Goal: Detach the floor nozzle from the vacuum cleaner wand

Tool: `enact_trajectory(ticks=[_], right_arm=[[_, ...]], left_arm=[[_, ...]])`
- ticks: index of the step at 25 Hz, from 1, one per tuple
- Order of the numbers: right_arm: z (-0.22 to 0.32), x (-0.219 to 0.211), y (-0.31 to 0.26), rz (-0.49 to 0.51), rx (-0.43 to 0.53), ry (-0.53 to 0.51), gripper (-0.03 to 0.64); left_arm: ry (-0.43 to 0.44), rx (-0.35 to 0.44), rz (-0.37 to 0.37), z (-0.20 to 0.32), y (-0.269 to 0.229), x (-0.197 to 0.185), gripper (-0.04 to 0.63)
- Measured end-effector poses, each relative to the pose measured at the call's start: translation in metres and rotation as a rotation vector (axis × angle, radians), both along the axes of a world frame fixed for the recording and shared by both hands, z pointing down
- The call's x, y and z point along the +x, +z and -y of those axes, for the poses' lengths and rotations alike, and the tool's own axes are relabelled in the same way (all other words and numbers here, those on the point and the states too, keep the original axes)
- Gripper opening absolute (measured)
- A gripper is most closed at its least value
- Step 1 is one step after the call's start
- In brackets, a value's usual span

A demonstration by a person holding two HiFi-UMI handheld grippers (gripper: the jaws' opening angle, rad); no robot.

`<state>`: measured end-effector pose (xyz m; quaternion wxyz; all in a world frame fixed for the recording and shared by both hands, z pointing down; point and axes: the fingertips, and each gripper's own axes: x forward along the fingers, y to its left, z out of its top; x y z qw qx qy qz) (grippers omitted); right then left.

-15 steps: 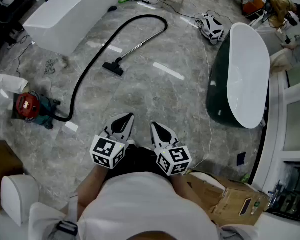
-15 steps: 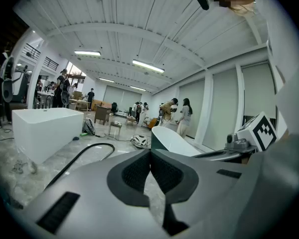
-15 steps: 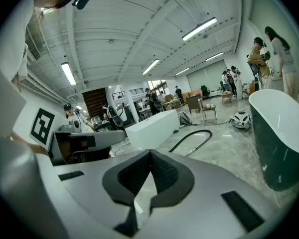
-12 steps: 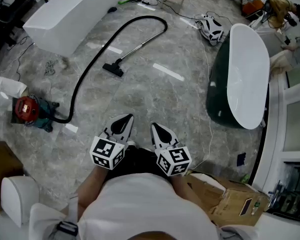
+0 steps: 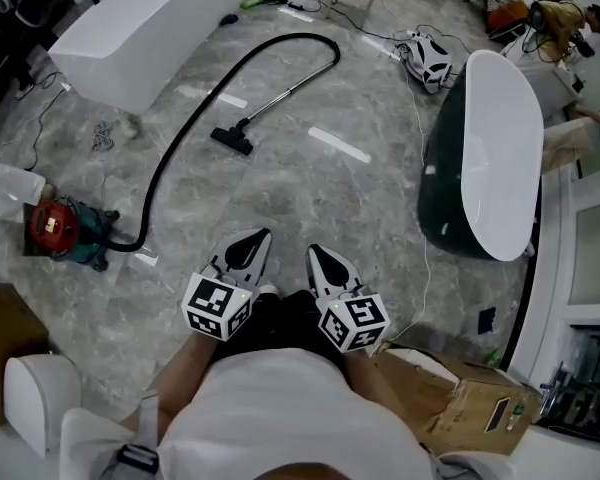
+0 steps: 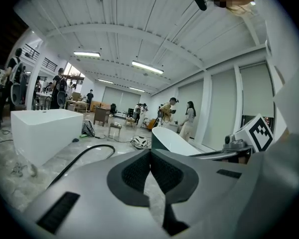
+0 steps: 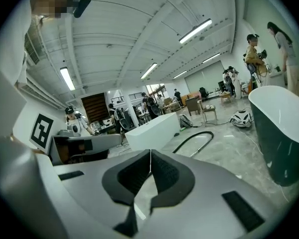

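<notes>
Task status: not started. The nozzle (image 5: 231,140) is fitted to the wand (image 5: 278,100) and lies on the floor, far and slightly left, well apart from the 2 grippers. The left gripper (image 5: 245,251) and right gripper (image 5: 325,267) sit side by side near the body, jaws fully closed and holding nothing; approach, grip and separation all appear to remain.

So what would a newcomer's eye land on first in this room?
Probably the black hose snaking across the grey floor from a red vacuum cleaner at the left to its floor nozzle mid-floor. Then the big oval bathtub at the right, and at the bottom the left gripper and right gripper, side by side, both shut and empty.
</notes>
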<state>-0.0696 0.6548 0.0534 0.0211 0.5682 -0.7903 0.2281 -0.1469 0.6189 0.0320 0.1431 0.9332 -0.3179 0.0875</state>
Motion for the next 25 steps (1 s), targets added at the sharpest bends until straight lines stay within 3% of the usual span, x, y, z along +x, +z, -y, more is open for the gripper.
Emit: enact_trajectory(ticks=[6,14,25], right_arm=[[0.001,0.004,-0.002,0.002,0.002,0.065,0.017],[0.038,0.011,0.010,0.000,0.014,0.029,0.017],[0.149,0.086,-0.002,0.003,0.044,0.007,0.017]], left_arm=[[0.006,-0.005,0.012,-0.001,0.002,-0.010,0.011],[-0.045,-0.022,-0.014,0.041,0.016,-0.007,0.011],[-0.076,-0.006,-0.002,0.144,0.005,0.056,0.011]])
